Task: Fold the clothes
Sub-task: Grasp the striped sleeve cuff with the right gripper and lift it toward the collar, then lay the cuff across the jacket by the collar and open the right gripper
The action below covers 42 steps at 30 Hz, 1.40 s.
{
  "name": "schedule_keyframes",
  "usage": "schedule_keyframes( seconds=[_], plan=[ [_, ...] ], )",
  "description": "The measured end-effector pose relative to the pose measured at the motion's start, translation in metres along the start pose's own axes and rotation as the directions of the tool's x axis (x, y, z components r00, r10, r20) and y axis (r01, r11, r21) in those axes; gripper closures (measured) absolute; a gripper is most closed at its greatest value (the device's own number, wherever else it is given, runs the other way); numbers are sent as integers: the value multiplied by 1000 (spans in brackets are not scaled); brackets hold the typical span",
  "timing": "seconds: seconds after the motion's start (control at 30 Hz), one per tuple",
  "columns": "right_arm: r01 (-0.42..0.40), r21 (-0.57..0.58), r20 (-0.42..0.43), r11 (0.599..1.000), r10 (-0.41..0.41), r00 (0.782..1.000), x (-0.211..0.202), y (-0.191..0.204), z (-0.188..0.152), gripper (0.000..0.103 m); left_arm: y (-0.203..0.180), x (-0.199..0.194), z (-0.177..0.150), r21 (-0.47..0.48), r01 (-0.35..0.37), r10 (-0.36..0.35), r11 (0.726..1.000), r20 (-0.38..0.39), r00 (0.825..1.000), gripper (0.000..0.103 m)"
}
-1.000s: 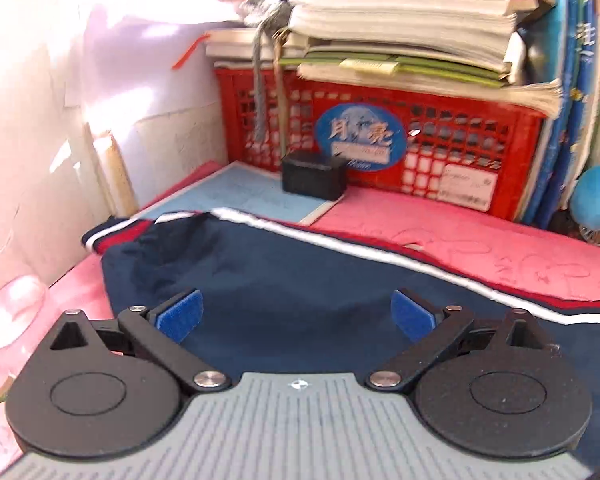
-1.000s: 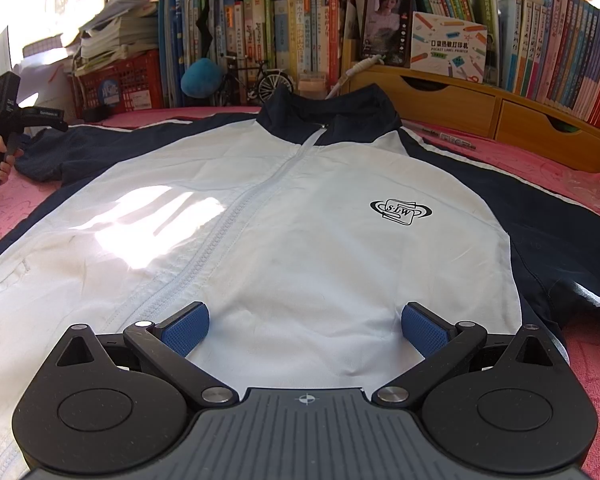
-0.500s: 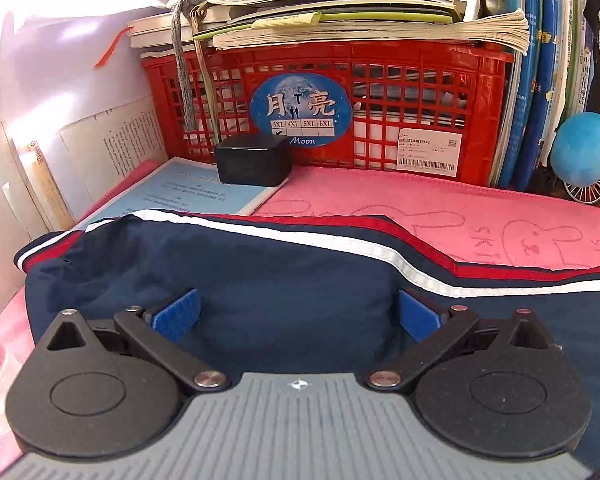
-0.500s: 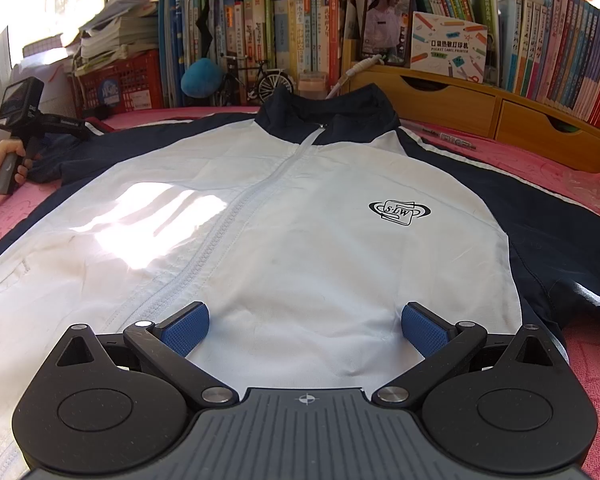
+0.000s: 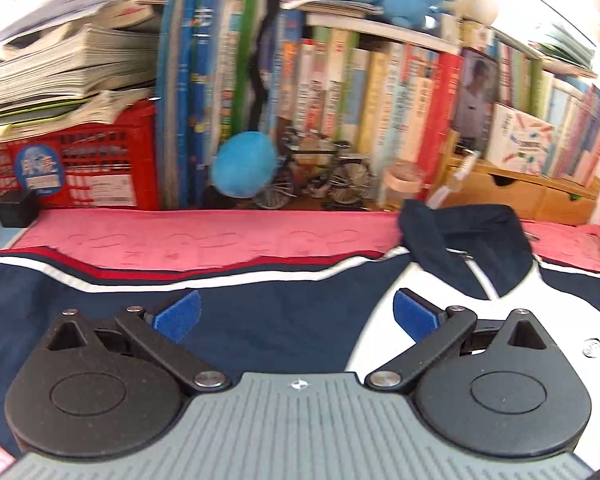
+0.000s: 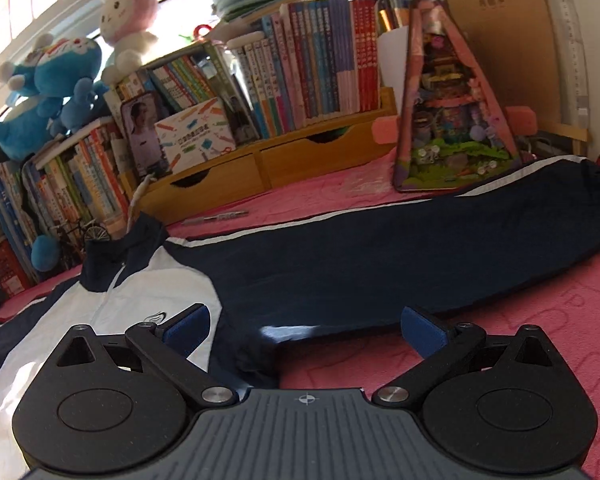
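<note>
Starting the fold: jacket [image 6: 172,284] is lying flat, nothing folded yet.

Jacket is sitting zipped & spread front-up on the pink cloth [image 6: 520,320], both sleeves out to the sides, collar [image 5: 464,240] twd the books. Left gripper [image 5: 296,312] is hovering over the navy shoulder w/ jaws wide, gripping nothing; right gripper [image 6: 304,328] is hanging over the other sleeve's [image 6: 400,260] underarm, also wide & empty. All folds are left to do.
</note>
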State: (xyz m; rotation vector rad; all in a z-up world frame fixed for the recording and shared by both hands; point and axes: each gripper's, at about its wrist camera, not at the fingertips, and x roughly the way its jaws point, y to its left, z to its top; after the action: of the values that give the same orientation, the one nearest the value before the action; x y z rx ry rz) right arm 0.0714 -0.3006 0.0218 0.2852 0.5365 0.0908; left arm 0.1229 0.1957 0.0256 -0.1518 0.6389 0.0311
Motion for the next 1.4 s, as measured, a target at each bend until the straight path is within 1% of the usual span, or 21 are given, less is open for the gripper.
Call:
schedule_keyframes(
  seconds=[0.07, 0.13, 0.2, 0.27, 0.33, 0.43, 0.53, 0.57, 0.67, 0.77, 0.83, 0.9, 0.97, 1.0, 1.07, 1.13, 1.2, 1.27, 1.33, 1.37, 1.4],
  plan=[
    [95, 100, 47, 990, -100, 994, -3, -50, 14, 0, -42, 10, -4, 28, 99, -98, 995, -38, 994, 0],
    [135, 163, 74, 977, -148, 986, -5, -91, 26, 0, -81, 22, -11, 58, 183, -178, 981, -80, 981, 0],
    [180, 202, 90, 963, -201, 975, -3, -126, 37, 1, -120, 36, -18, 102, 241, -228, 965, -123, 966, 0],
    [244, 212, 106, 946, -271, 957, 0, -154, 47, 3, -156, 45, -27, 145, 287, -267, 947, -145, 953, 0],
    [289, 218, 119, 932, -319, 940, 6, -176, 56, 8, -189, 52, -35, 183, 323, -296, 929, -160, 942, 0],
    [314, 229, 131, 921, -349, 928, 16, -205, 68, 11, -227, 59, -46, 213, 359, -329, 909, -165, 930, 0],
    [338, 236, 121, 911, -372, 920, 30, -227, 78, 15, -253, 70, -51, 204, 380, -344, 902, -192, 919, 0],
    [342, 238, 117, 909, -377, 919, 34, -232, 80, 15, -261, 74, -53, 205, 380, -341, 902, -203, 918, 0],
    [342, 254, 107, 905, -377, 920, 47, -246, 87, 17, -278, 80, -61, 253, 356, -307, 900, -215, 927, 0],
    [350, 248, 84, 903, -380, 921, 59, -253, 92, 17, -296, 81, -70, 358, 297, -243, 885, -188, 952, 0],
    [370, 241, 68, 897, -396, 916, 66, -256, 94, 17, -299, 79, -73, 383, 283, -234, 879, -170, 957, 0],
    [375, 240, 51, 895, -398, 916, 74, -261, 95, 17, -298, 79, -75, 381, 284, -239, 880, -161, 958, 0],
    [389, 242, 10, 889, -403, 915, 82, -264, 95, 49, -296, 80, -76, 368, 292, -251, 883, -156, 955, 0],
    [400, 256, -33, 880, -405, 914, 87, -265, 94, 81, -296, 81, -76, 367, 292, -251, 883, -156, 955, 0],
    [438, 277, -39, 855, -446, 894, 83, -254, 93, 82, -296, 81, -75, 367, 288, -248, 884, -154, 957, 0],
    [494, 190, 15, 849, -505, 863, 73, -222, 93, 82, -296, 80, -75, 366, 282, -240, 887, -155, 958, 0],
    [510, 94, 103, 855, -518, 849, 56, -186, 92, 82, -289, 75, -72, 355, 277, -228, 893, -174, 958, 0],
    [476, 5, 209, 879, -466, 860, 28, -137, 93, 82, -277, 65, -68, 332, 297, -245, 895, -190, 951, 0],
    [410, -92, 280, 907, -372, 885, 8, -87, 91, 82, -251, 47, -62, 284, 339, -297, 897, -181, 938, 0],
    [377, -142, 311, 915, -320, 895, -2, -61, 91, 82, -237, 36, -59, 264, 344, -309, 901, -163, 937, 0],
    [327, -208, 329, 922, -248, 911, -5, -31, 91, 82, -221, 26, -56, 251, 325, -298, 912, -140, 944, 0]
  ],
)
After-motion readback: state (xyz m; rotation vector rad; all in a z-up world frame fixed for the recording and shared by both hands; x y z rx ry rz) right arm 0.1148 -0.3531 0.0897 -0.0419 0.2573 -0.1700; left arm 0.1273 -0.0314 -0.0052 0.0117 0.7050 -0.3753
